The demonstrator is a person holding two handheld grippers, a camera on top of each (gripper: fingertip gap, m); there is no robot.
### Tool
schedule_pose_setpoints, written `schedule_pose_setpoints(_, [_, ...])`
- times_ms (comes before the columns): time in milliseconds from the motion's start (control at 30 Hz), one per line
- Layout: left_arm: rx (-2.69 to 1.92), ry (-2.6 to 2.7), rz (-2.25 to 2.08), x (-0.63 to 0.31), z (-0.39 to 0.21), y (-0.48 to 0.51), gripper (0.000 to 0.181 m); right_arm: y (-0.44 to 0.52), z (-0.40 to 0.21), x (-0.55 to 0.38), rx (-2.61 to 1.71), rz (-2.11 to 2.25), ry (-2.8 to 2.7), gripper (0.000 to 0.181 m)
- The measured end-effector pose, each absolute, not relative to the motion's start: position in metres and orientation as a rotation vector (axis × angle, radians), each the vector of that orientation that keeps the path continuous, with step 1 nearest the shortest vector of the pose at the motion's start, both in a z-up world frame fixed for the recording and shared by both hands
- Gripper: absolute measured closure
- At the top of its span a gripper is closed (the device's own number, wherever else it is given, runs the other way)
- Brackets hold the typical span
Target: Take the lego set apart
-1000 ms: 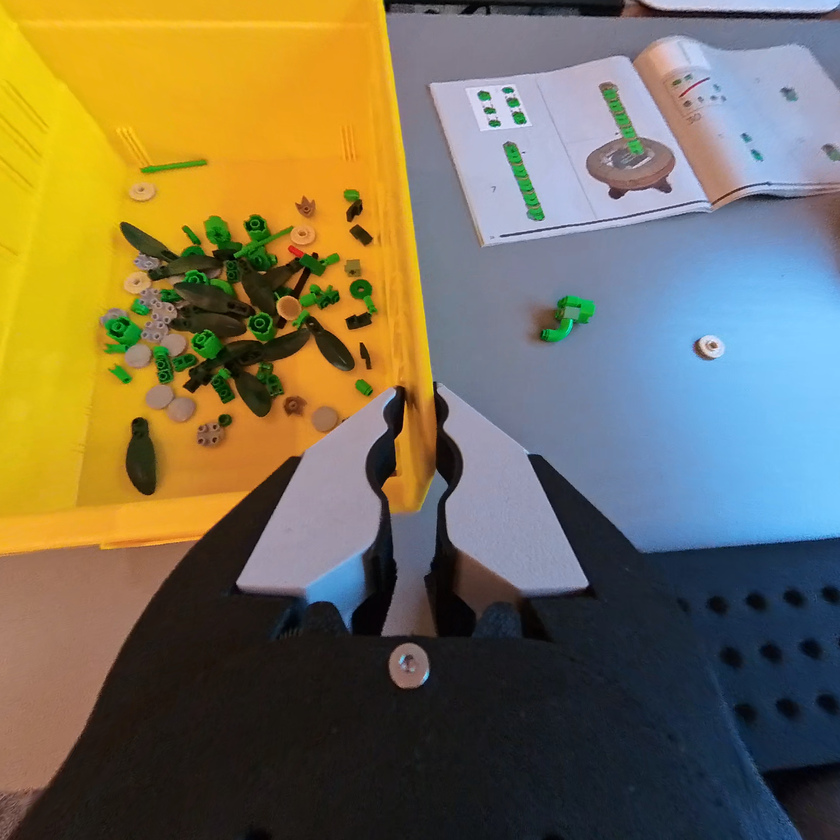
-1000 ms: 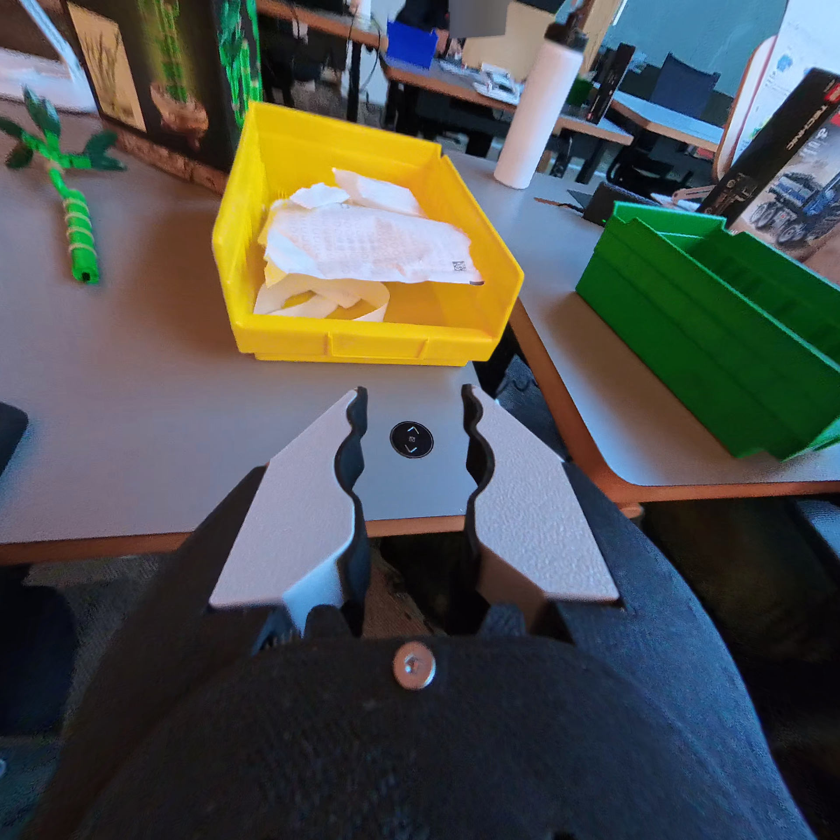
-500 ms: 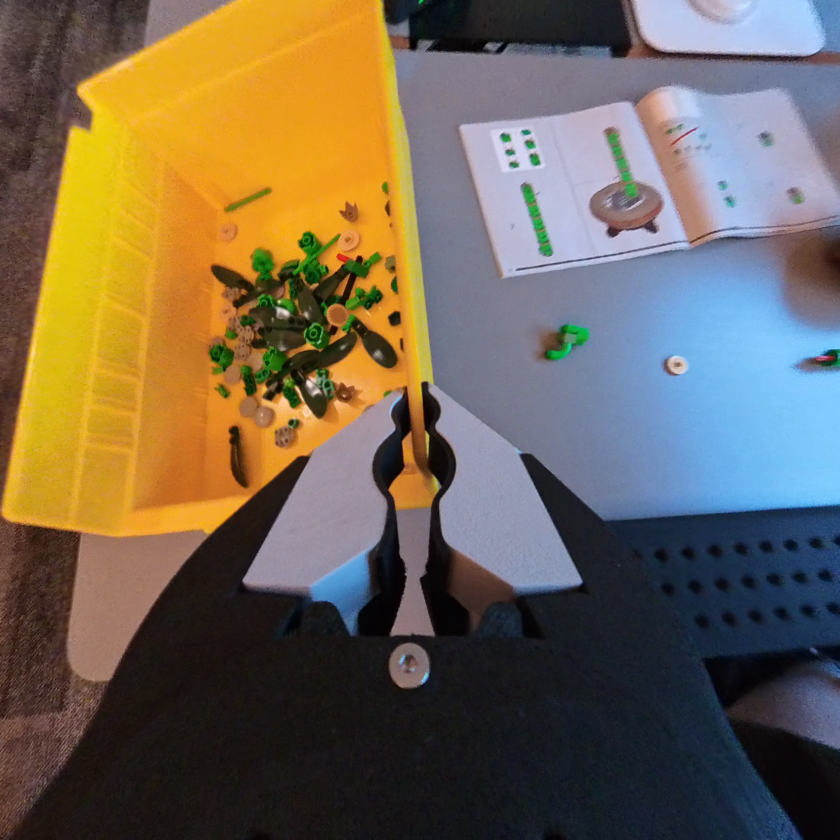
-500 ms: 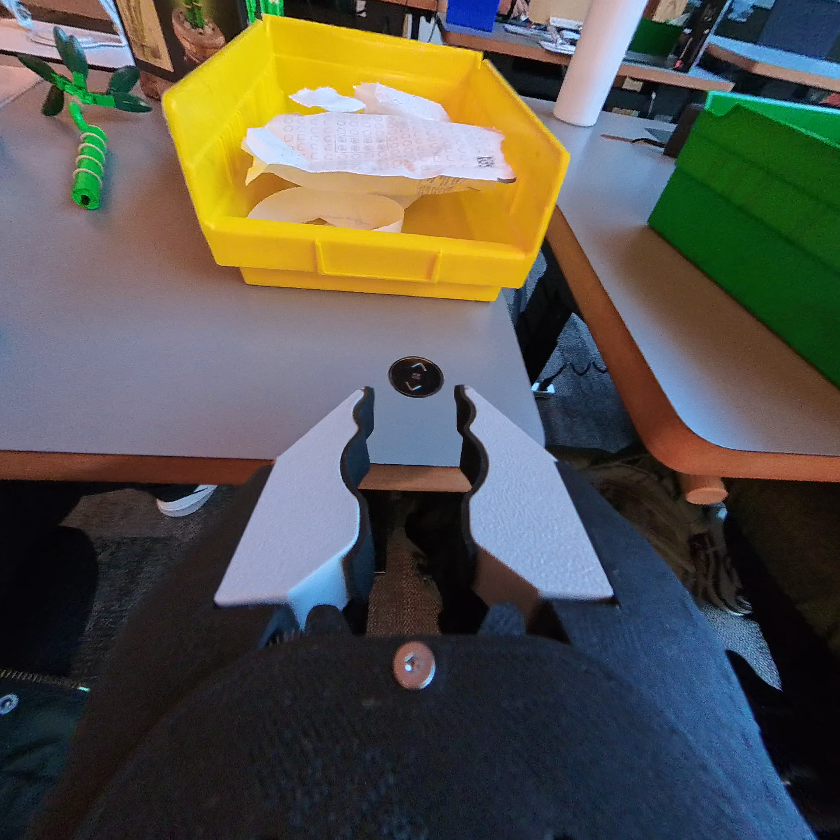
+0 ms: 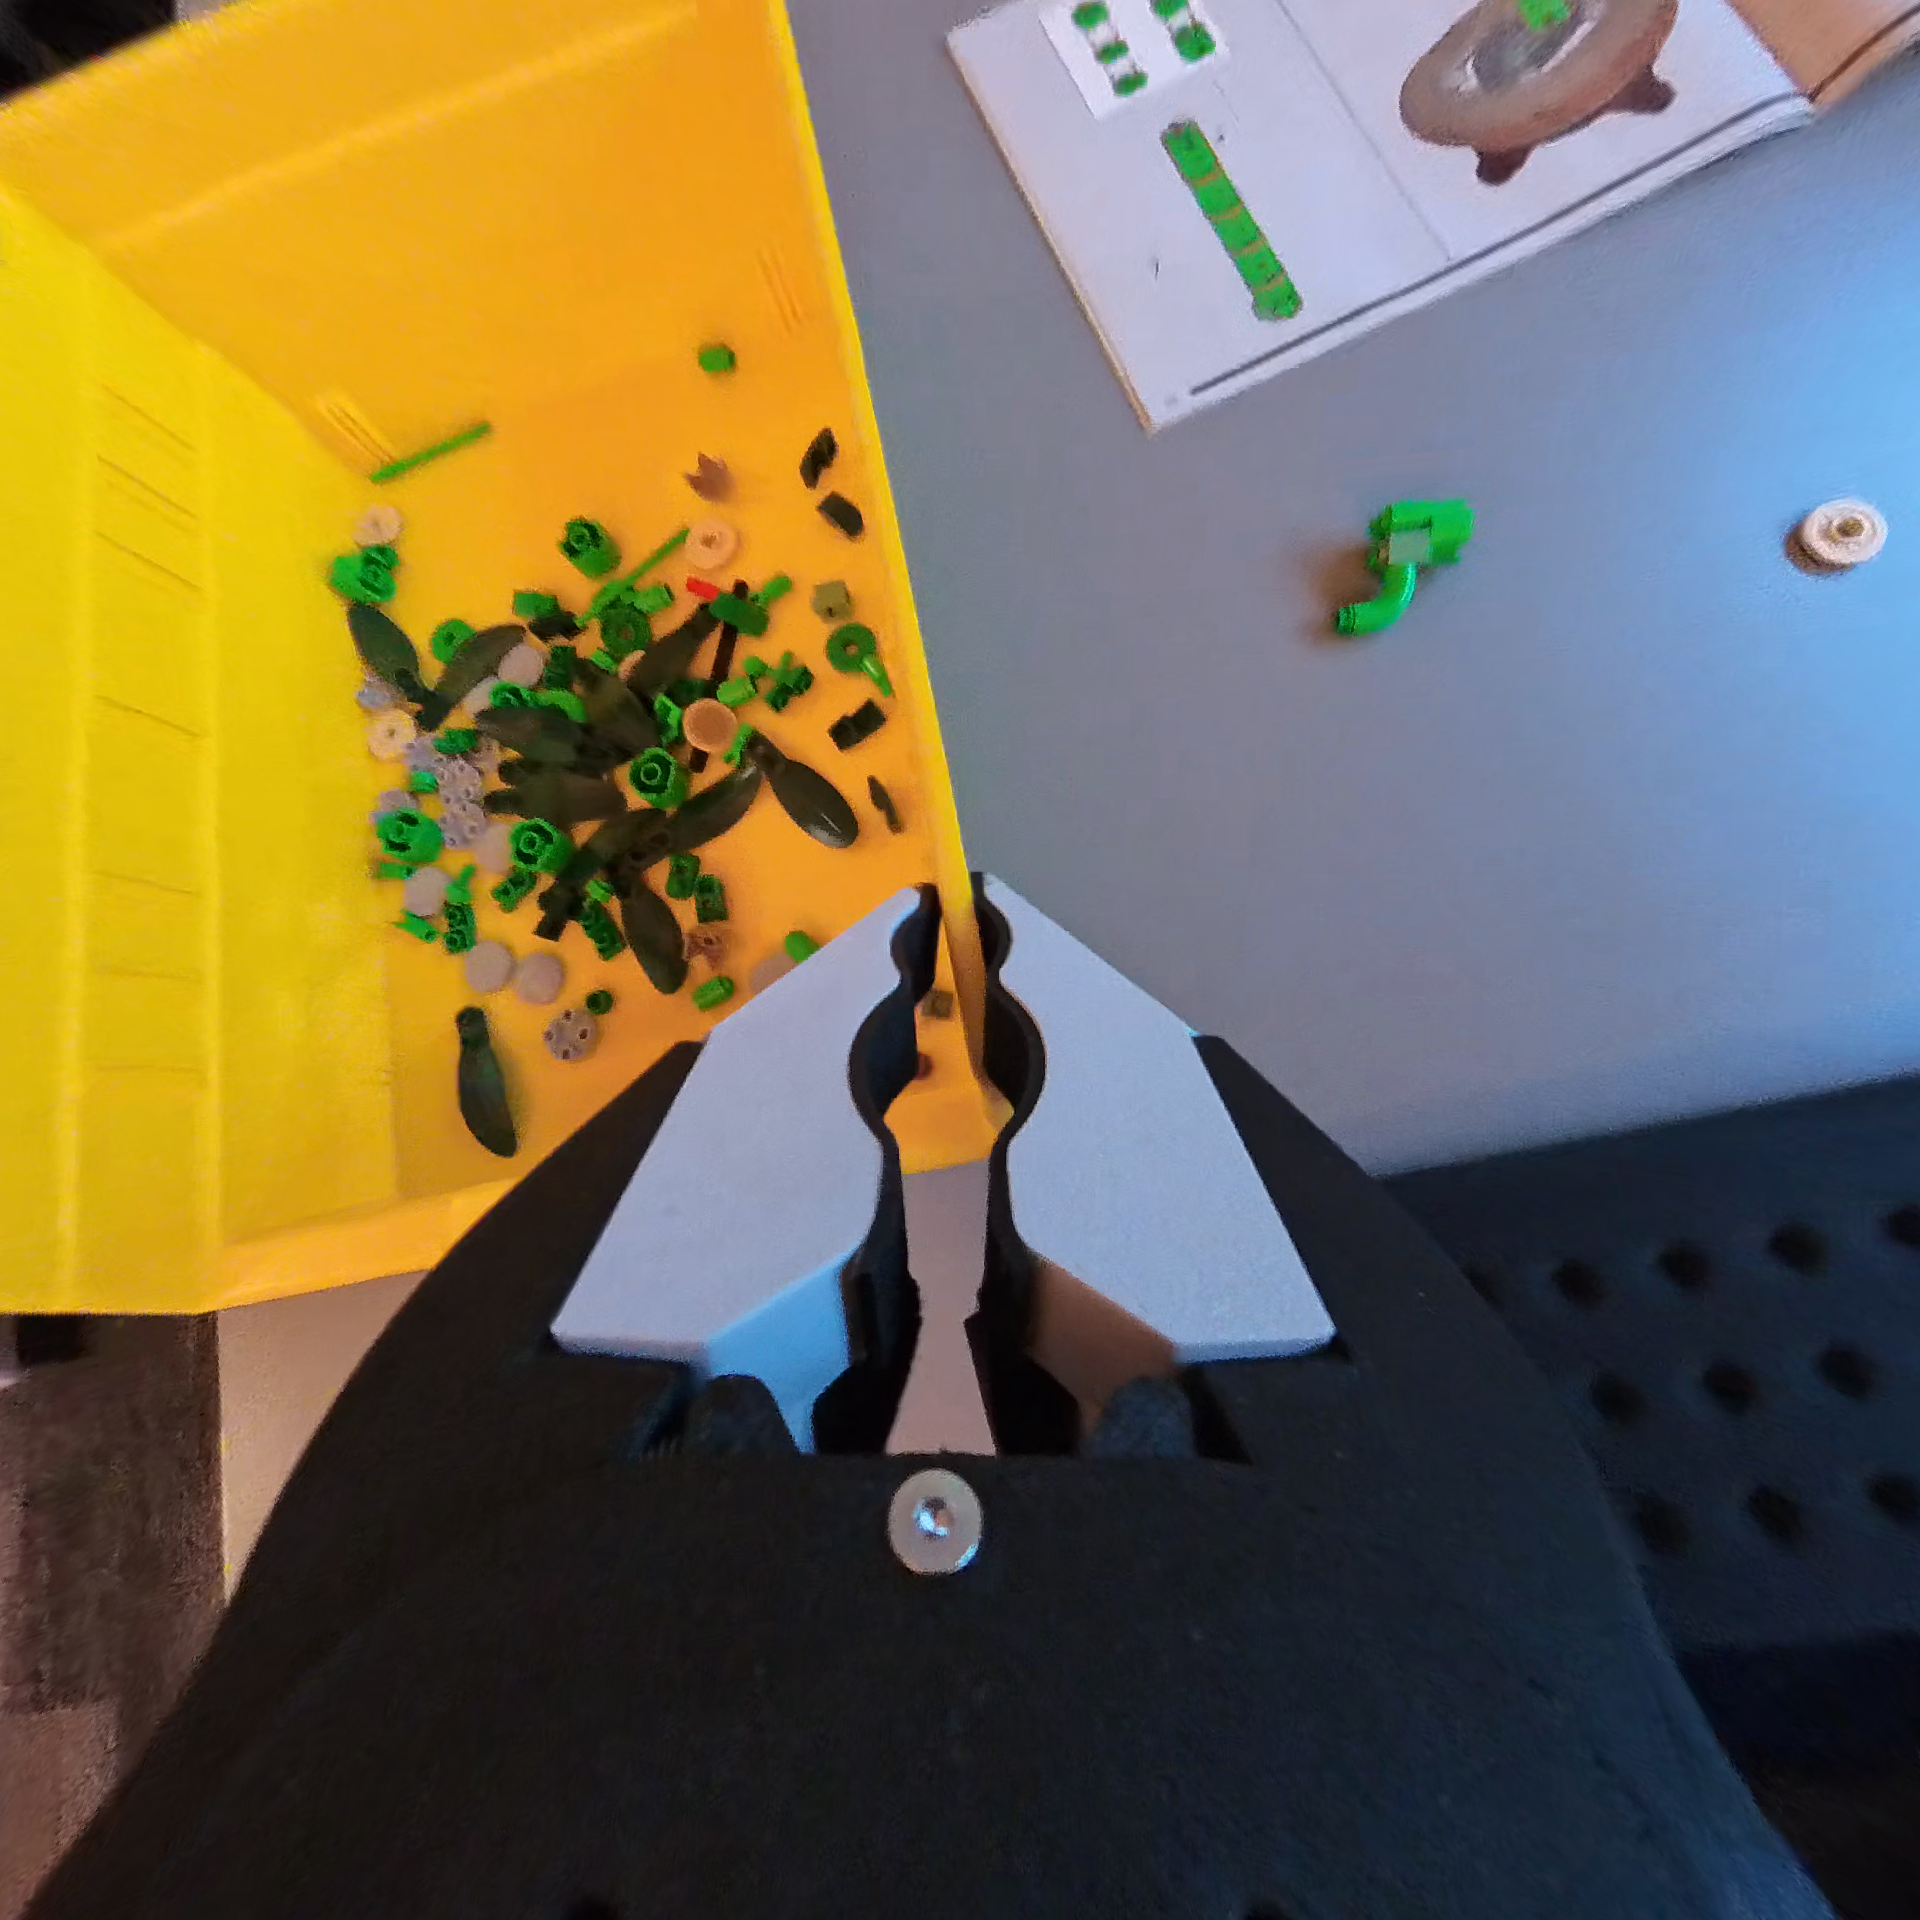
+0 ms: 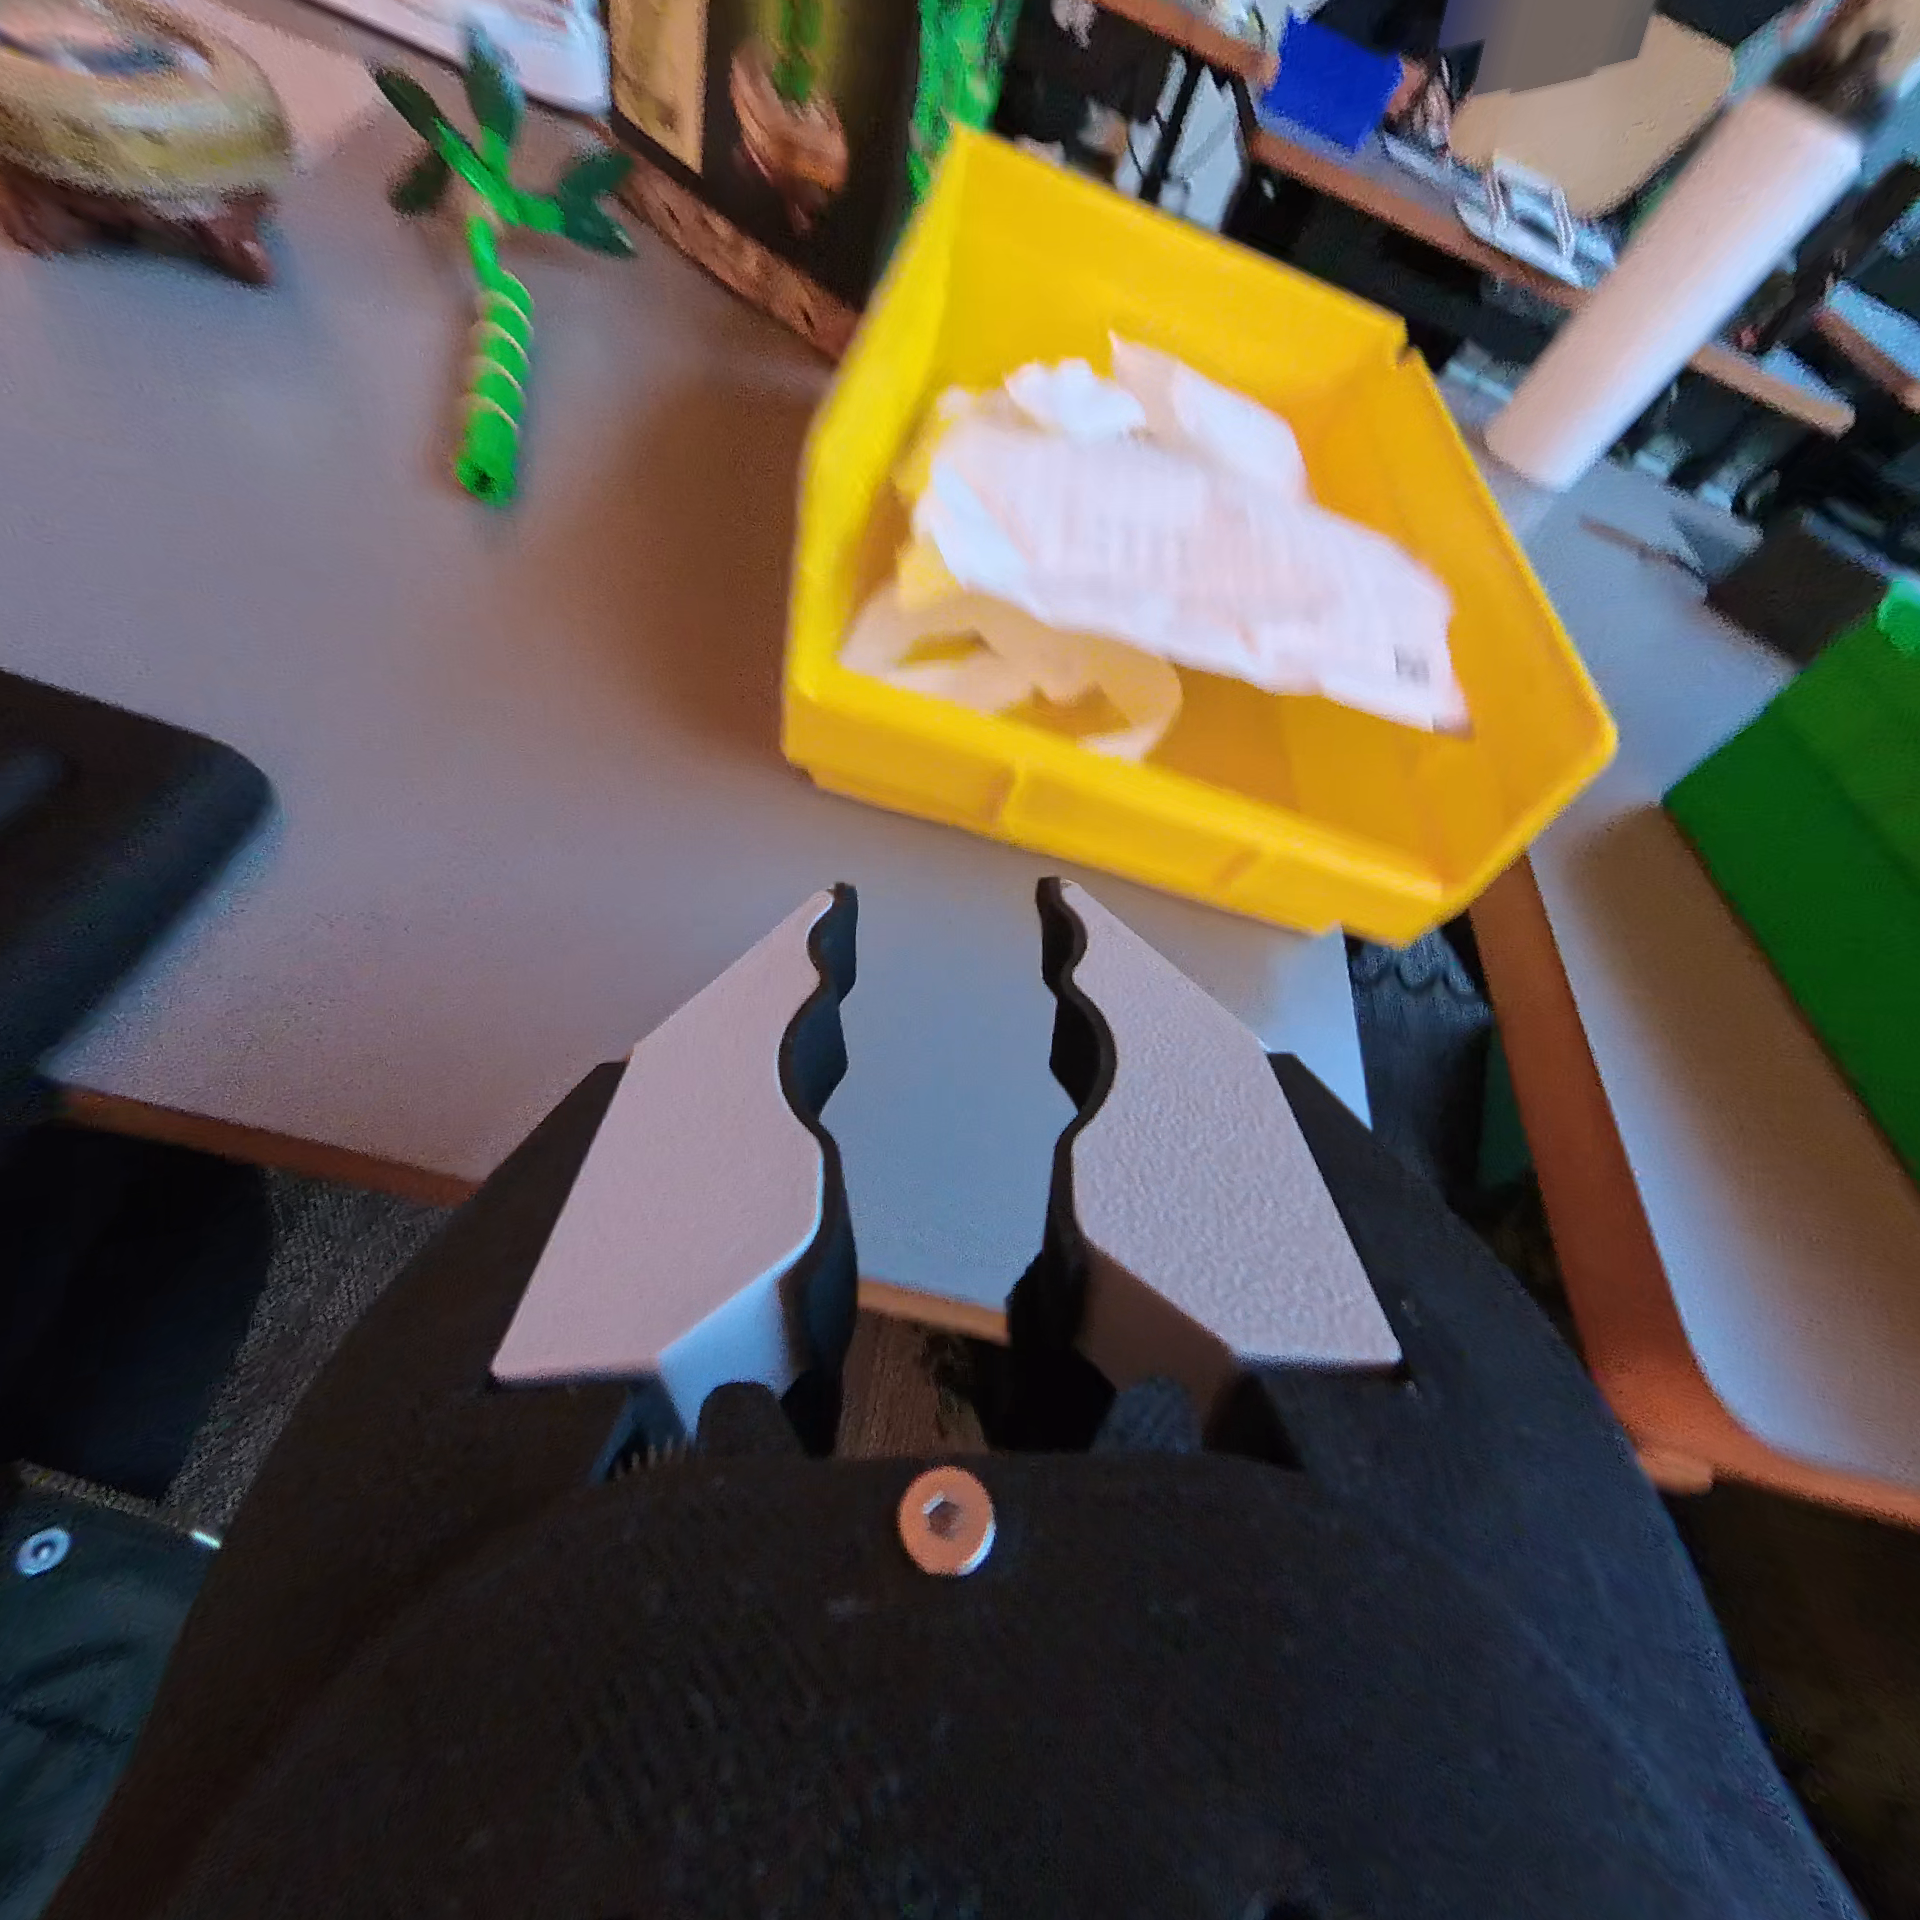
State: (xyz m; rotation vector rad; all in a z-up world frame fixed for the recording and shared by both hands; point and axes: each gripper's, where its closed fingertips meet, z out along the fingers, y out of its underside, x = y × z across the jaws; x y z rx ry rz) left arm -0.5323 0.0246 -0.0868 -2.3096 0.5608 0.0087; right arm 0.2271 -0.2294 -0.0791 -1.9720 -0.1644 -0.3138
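Observation:
In the left wrist view my left gripper (image 5: 951, 894) is shut on the near right wall of a yellow bin (image 5: 260, 343). The bin holds several loose green, dark and grey lego pieces (image 5: 603, 748). A small green lego piece (image 5: 1403, 561) and a round tan stud (image 5: 1837, 534) lie on the grey table to the right. In the right wrist view my right gripper (image 6: 948, 894) is open and empty above the table's near edge. A green lego stalk with dark leaves (image 6: 494, 343) lies at the far left, and a brown lego pot (image 6: 125, 166) stands at the far left corner.
An open instruction booklet (image 5: 1351, 156) lies at the back of the table. A black perforated mat (image 5: 1714, 1351) is at the near right. A second yellow bin (image 6: 1195, 665) holds crumpled white paper. A green bin (image 6: 1829, 831) sits on the neighbouring table, with a box (image 6: 769, 135) and white bottle (image 6: 1662, 301) behind. One gripper's finger ends stand about 80 cm off the other's. Measured from the fingertips, the brown lego pot (image 6: 125, 166) is 35 cm or so from the right gripper and 50 cm from the left.
The left gripper stays clamped on the bin wall and the bin has shifted and tilted in view. The right gripper has swung up and left, with the lego stalk and pot now in view.

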Motion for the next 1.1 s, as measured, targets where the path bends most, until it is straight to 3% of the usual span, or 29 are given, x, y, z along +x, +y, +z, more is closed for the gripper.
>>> schedule_pose_setpoints(33, [-2.285,0.559,0.013,-0.531,-0.086,0.025,0.176,-0.223,-0.067,0.217,-1.952,-0.306,-0.196,0.146])
schedule_pose_setpoints(100, [-2.231,0.518,-0.023,-0.531,-0.078,0.021,0.139,-0.21,-0.045,0.194,-1.915,-0.289,-0.263,0.146])
schedule_pose_setpoints(133, [-2.195,0.489,-0.059,-0.533,-0.071,0.015,0.13,-0.204,-0.035,0.181,-1.898,-0.282,-0.294,0.147])
schedule_pose_setpoints(200, [-2.07,0.414,-0.123,-0.544,-0.049,-0.004,0.127,-0.189,-0.016,0.149,-1.849,-0.241,-0.353,0.147])
schedule_pose_setpoints(367, [-1.797,0.155,0.006,-0.635,-0.013,-0.076,0.141,-0.145,0.023,0.019,-1.658,-0.01,-0.603,0.149])
schedule_pose_setpoints(533, [-1.815,-0.028,-0.001,-0.714,-0.054,-0.146,0.145,-0.104,0.039,-0.144,-1.559,0.194,-0.899,0.15])
schedule_pose_setpoints(667, [-1.756,-0.206,-0.1,-0.757,-0.091,-0.191,0.168,-0.098,0.047,-0.285,-1.466,0.475,-1.015,0.148])
schedule_pose_setpoints(733, [-1.645,-0.364,-0.187,-0.772,-0.105,-0.21,0.181,-0.103,0.041,-0.357,-1.44,0.681,-1.039,0.142])
schedule_pose_setpoints(833, [-1.475,-0.575,-0.269,-0.788,-0.129,-0.232,0.181,-0.117,0.019,-0.461,-1.386,0.852,-1.154,0.14])
schedule_pose_setpoints(1100, [-1.611,-0.63,-0.137,-0.804,-0.189,-0.255,0.181,-0.145,-0.046,-0.669,-1.044,0.82,-1.445,0.14])
